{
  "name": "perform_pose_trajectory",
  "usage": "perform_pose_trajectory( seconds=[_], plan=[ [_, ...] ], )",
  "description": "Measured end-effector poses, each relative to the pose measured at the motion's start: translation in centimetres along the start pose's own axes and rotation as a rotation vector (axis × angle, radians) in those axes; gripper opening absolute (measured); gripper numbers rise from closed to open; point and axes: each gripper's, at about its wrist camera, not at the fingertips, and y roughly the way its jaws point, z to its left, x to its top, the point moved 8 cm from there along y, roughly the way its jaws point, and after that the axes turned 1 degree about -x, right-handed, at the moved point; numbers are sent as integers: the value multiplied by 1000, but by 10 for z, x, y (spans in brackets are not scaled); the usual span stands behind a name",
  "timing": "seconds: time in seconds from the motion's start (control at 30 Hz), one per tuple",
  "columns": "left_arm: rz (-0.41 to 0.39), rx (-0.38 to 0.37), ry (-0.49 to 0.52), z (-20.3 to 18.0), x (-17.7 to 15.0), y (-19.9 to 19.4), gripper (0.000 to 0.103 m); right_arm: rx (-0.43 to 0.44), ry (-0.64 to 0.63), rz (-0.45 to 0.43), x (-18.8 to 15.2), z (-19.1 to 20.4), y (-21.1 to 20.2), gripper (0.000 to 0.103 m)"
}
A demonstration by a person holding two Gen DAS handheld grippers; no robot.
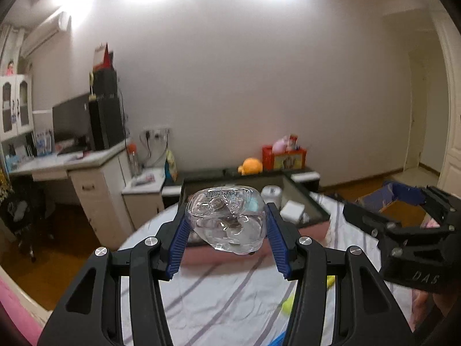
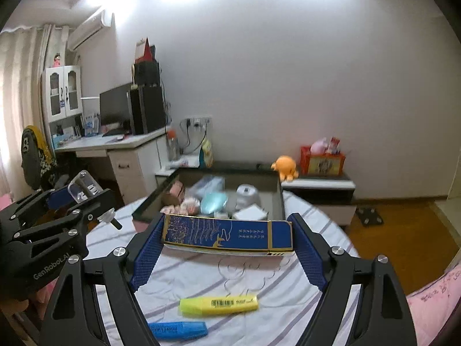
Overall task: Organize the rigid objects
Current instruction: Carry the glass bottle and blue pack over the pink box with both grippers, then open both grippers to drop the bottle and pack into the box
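My left gripper (image 1: 226, 230) is shut on a clear glass bottle (image 1: 227, 220), bottom end toward the camera, held above the striped bed. It also shows at the left of the right wrist view (image 2: 83, 199), with the bottle (image 2: 83, 187) and its nozzle sticking out. My right gripper (image 2: 227, 236) is shut on a flat blue box (image 2: 227, 235) with gold print, held crosswise above the bed. The right gripper also shows at the right of the left wrist view (image 1: 403, 219). A yellow highlighter (image 2: 219, 302) and a blue highlighter (image 2: 178, 330) lie on the sheet below.
A dark open storage box (image 2: 281, 199) at the bed's far end holds several items: a white round jar, a light-blue pouch, white boxes. Behind it stand a low cabinet with an orange plush octopus (image 2: 285, 167) and a red box, a desk at left, wooden floor at right.
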Motion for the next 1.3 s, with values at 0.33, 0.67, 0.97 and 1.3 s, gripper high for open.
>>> perform_pose_trajectory(
  seconds=[0.33, 0.67, 0.97, 1.3],
  plan=[
    [-72, -1, 54, -7, 31, 0, 52, -2, 14, -71, 20, -3, -8, 84],
    [-64, 44, 75, 5, 45, 34, 52, 4, 2, -70, 35, -6, 15, 84],
    [58, 11, 80, 11, 34, 118, 52, 12, -20, 23, 35, -13, 86, 84],
    [264, -19, 111, 4, -13, 206, 52, 20, -23, 226, -5, -27, 170, 85]
  ],
)
